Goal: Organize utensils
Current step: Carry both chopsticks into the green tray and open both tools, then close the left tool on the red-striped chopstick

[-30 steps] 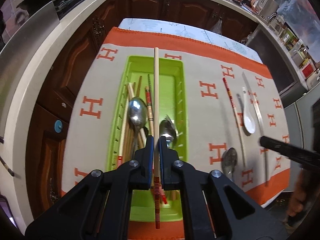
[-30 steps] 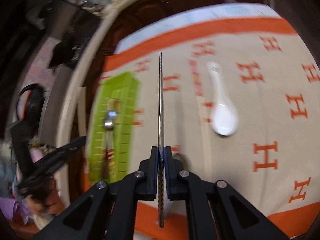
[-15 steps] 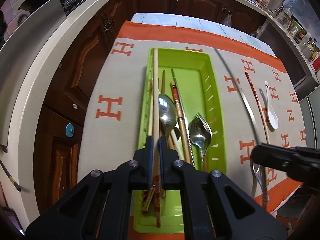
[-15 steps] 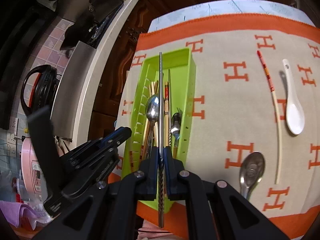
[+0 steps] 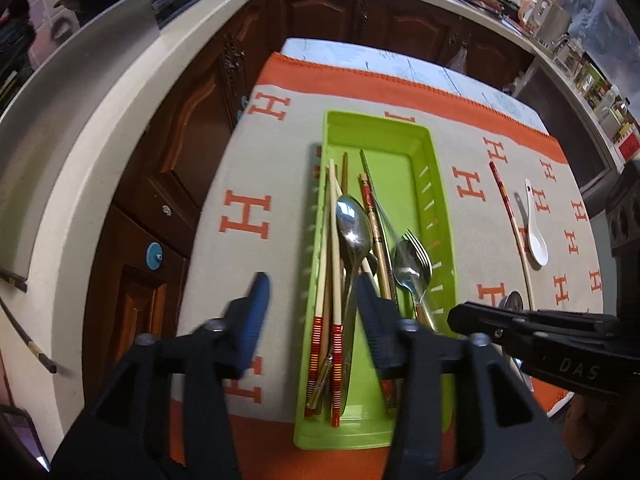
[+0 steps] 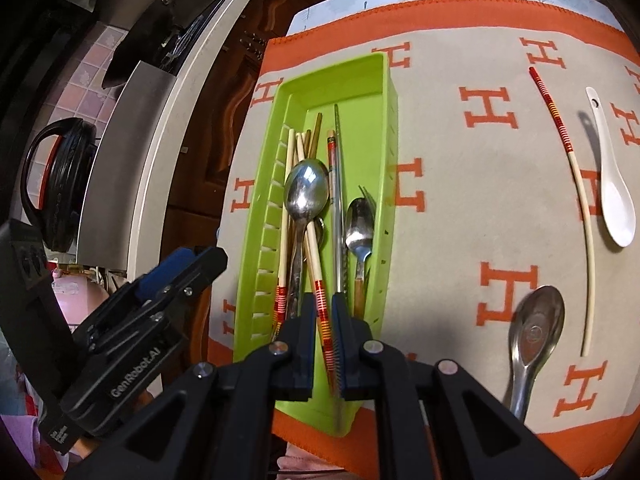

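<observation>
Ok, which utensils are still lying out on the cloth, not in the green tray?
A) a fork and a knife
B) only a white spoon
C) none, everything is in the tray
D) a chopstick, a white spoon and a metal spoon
D: on the cloth to the right of the green tray lie one chopstick, a white spoon and a metal spoon.
</observation>
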Available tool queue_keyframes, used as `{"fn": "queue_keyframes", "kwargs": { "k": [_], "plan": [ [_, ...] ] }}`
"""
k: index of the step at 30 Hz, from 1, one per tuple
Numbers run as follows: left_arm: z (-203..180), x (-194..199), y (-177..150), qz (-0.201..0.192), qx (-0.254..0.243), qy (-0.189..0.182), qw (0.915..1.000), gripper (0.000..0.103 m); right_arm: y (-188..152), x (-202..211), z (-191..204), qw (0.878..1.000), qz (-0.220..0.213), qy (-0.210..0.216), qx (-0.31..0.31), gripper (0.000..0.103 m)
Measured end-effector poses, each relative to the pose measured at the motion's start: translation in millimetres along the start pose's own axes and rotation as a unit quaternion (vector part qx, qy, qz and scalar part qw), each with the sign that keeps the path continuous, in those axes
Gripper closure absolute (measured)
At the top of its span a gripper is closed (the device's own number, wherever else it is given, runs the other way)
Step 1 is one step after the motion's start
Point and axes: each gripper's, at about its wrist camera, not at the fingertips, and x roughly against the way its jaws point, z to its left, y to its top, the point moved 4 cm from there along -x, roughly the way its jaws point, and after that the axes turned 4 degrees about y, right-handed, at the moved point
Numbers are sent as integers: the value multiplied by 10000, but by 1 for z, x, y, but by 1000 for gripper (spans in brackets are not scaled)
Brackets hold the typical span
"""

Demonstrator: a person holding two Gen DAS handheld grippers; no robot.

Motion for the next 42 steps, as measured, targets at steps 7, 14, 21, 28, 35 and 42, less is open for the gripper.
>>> {"fn": "queue_keyframes", "kwargs": {
  "k": [7, 14, 21, 28, 35, 42],
  "plan": [
    [0, 8, -3, -12, 59, 12, 10000, 58, -7, 9, -1, 9999, -56, 0, 111, 94],
    [-19, 20, -5, -86, -58, -83, 9999, 58, -14, 36, -10, 9988, -328, -190, 298, 94],
    [-61, 41, -4, -233, -313, -321, 9987, 58, -17, 74, -30, 9958, -679, -419, 450, 94],
    [-117, 59, 6, -284, -596, -583, 9961, 58, -21, 111, -61, 9930, -987, -539, 362, 94],
    [-172, 65, 17, -303, -907, -714, 9929, 58, -20, 134, -99, 9909, -1192, -613, 133, 94],
    [-221, 35, 27, -36, -1096, -786, 9909, 58, -16, 136, -133, 9900, -1197, -744, -100, 94]
  ]
}}
